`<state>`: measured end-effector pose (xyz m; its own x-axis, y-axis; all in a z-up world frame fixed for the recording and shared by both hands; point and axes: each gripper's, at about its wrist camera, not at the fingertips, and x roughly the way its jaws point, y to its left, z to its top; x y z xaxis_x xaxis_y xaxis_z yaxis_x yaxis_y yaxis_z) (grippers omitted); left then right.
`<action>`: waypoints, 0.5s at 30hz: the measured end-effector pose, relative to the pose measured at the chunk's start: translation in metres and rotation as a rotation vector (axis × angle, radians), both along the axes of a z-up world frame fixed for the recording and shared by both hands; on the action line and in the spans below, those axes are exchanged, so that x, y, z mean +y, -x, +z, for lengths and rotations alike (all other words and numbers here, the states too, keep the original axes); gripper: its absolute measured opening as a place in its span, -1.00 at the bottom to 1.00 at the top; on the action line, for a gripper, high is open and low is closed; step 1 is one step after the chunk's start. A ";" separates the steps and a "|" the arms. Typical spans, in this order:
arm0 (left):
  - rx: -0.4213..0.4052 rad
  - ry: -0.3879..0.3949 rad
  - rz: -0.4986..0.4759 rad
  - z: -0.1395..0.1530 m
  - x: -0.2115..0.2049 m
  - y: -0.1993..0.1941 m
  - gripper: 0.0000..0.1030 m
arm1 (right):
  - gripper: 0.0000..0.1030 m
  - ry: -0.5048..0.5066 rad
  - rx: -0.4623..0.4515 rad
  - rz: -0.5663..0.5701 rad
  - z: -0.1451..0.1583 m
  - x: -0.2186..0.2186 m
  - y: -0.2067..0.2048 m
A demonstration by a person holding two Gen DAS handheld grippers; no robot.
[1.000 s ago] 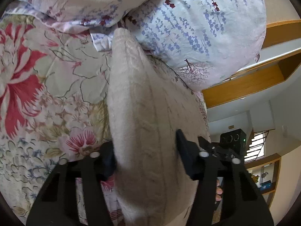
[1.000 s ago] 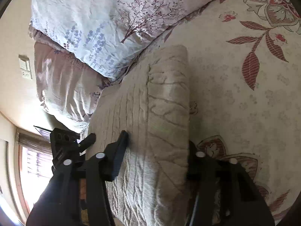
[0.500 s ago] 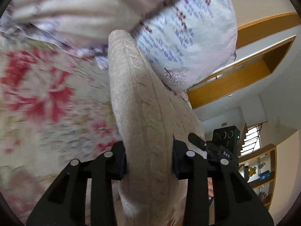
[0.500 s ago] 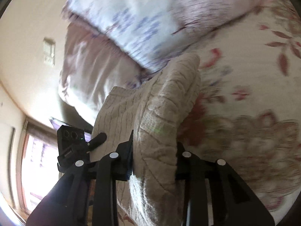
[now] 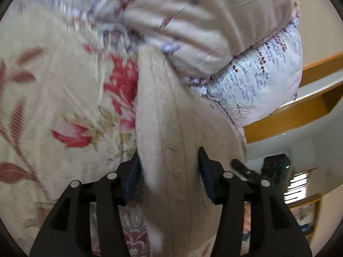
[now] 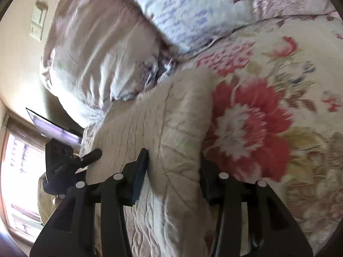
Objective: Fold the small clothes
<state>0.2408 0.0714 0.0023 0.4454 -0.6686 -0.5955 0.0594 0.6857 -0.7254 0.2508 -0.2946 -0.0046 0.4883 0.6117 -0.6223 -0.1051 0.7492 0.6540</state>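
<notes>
Left gripper (image 5: 169, 171) jaws have just been opening, the folded beige sweater (image 5: 171, 128) bulging between them; whether the pads press, I cannot tell. Same for the right gripper (image 6: 173, 171). The sweater lies across the floral bedspread (image 6: 268, 107), its far end against the pillows (image 5: 214, 21).

ahead: pillows (image 5: 214, 32) block | side: floral bedspread (image 6: 289, 85) seemingly open, view blurred
</notes>
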 end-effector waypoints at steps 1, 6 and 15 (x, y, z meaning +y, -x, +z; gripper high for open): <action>-0.033 -0.036 0.009 0.007 0.003 0.004 0.02 | -0.11 -0.011 -0.018 -0.025 0.005 -0.008 0.001; -0.256 -0.207 0.006 0.048 -0.013 0.036 0.18 | -0.36 -0.042 -0.039 -0.064 0.010 -0.020 -0.006; -0.316 -0.476 -0.060 0.050 -0.051 0.062 0.32 | -0.80 0.179 -0.043 -0.158 0.002 -0.007 -0.019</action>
<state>0.1791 0.0200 0.0520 0.6203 -0.3893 -0.6810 0.2723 0.9210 -0.2785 0.2700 -0.3014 -0.0022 0.5976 0.4076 -0.6904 -0.0027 0.8622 0.5066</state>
